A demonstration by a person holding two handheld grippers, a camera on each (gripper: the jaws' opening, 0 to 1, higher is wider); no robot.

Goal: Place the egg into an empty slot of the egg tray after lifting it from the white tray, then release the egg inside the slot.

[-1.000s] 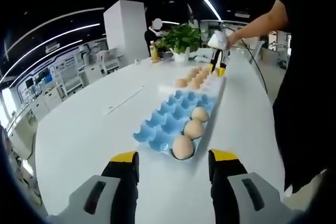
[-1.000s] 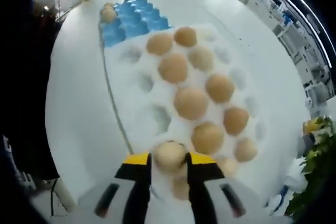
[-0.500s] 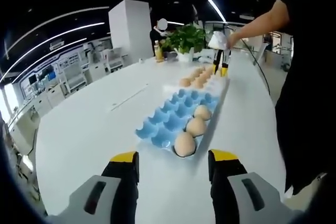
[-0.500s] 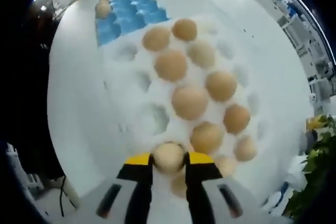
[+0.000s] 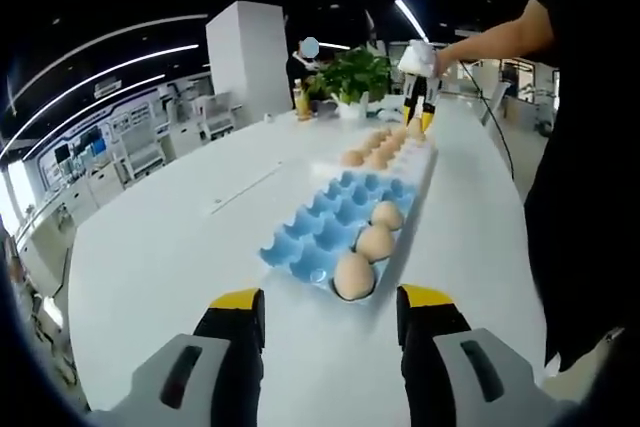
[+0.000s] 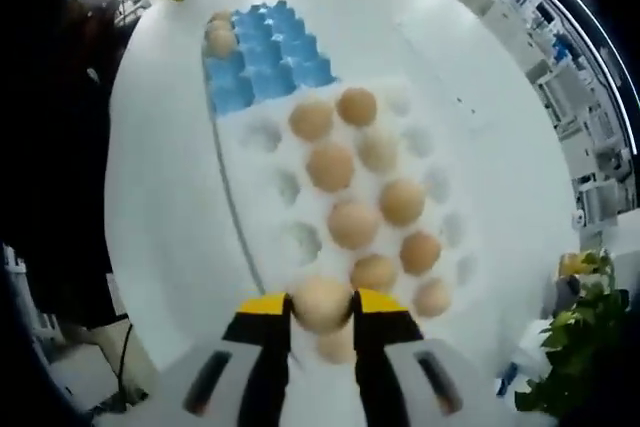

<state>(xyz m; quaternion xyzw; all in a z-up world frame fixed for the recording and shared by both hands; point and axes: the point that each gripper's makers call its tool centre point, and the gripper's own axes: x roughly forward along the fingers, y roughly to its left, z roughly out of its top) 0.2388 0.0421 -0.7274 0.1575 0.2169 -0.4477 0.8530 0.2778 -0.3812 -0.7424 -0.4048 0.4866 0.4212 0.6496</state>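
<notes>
My right gripper (image 6: 321, 309) is shut on a tan egg (image 6: 321, 302) and holds it above the near end of the white tray (image 6: 262, 197), which carries several more eggs. Beyond it lies the blue egg tray (image 6: 262, 57) with eggs (image 6: 220, 39) along its left edge. In the left gripper view the blue egg tray (image 5: 320, 227) holds three eggs (image 5: 352, 274) in its right row, the white tray (image 5: 420, 155) sits behind it, and the right gripper (image 5: 418, 115) hovers over that tray. My left gripper (image 5: 328, 312) stands open above the table, short of the blue tray.
Both trays lie on a long white table (image 5: 170, 237). A potted plant (image 5: 352, 75) and a bottle (image 5: 299, 99) stand at its far end. A person in dark clothes (image 5: 585, 147) stands along the right side. Office desks fill the left background.
My right gripper has risen with the egg, so the trays look smaller and farther below. The left gripper has stayed put.
</notes>
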